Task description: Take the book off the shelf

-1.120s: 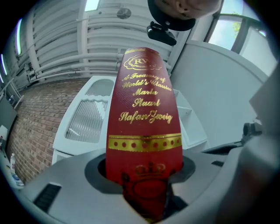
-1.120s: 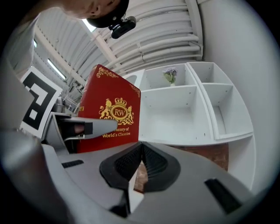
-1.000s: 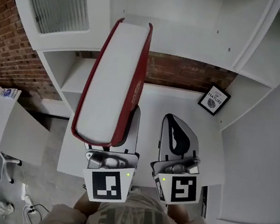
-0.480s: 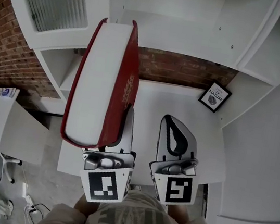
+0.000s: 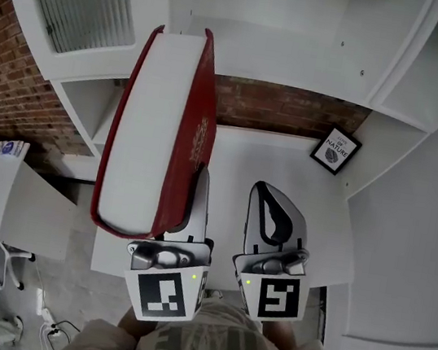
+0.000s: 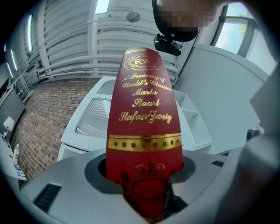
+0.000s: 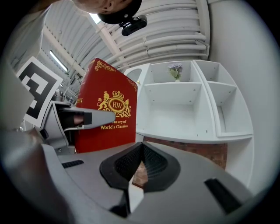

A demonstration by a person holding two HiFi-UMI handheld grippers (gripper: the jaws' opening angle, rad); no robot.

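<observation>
Left gripper [image 6: 145, 183] grasps the book [image 6: 144, 109], spine lettering legible only in its view; right gripper [image 7: 141, 151] clenched.

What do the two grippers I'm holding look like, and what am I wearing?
The left gripper and right gripper match: pale grey bodies, rounded jaws and dark ribbed inner pads. Each carries a white cube printed with a black square marker, with a small green light at its corner and silvery metal parts above it. You wear a light shirt with large lettering.
</observation>
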